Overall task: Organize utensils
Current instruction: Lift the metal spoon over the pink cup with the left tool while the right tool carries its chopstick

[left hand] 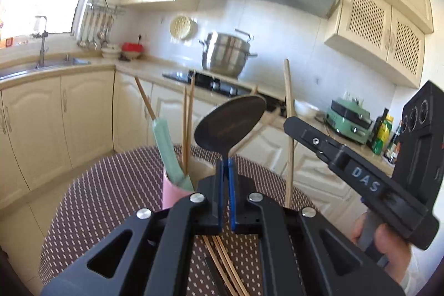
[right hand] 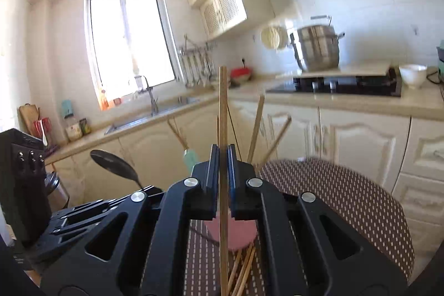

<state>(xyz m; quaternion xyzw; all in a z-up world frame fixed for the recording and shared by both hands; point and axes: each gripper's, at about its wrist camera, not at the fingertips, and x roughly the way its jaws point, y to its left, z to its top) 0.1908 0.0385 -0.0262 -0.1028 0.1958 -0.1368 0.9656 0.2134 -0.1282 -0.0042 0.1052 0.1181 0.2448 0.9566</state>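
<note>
My left gripper (left hand: 225, 165) is shut on the handle of a dark wooden spoon (left hand: 230, 121), its bowl pointing up above the table. It also shows in the right wrist view (right hand: 115, 163). My right gripper (right hand: 223, 154) is shut on a single wooden chopstick (right hand: 222, 107), held upright over a pink cup (right hand: 230, 236). The pink cup (left hand: 173, 192) holds a green-handled utensil (left hand: 166, 146) and several chopsticks (left hand: 187, 126). More loose chopsticks (left hand: 224, 265) lie on the table under the grippers. The right gripper's body (left hand: 358, 179) shows at right in the left wrist view.
A round table with a brown dotted cloth (right hand: 347, 201) stands under both grippers. Behind it run cream cabinets, a sink (left hand: 47, 65), a black stove (right hand: 347, 85) with a steel pot (left hand: 226, 54), a white bowl (right hand: 412, 75) and a green appliance (left hand: 349, 124).
</note>
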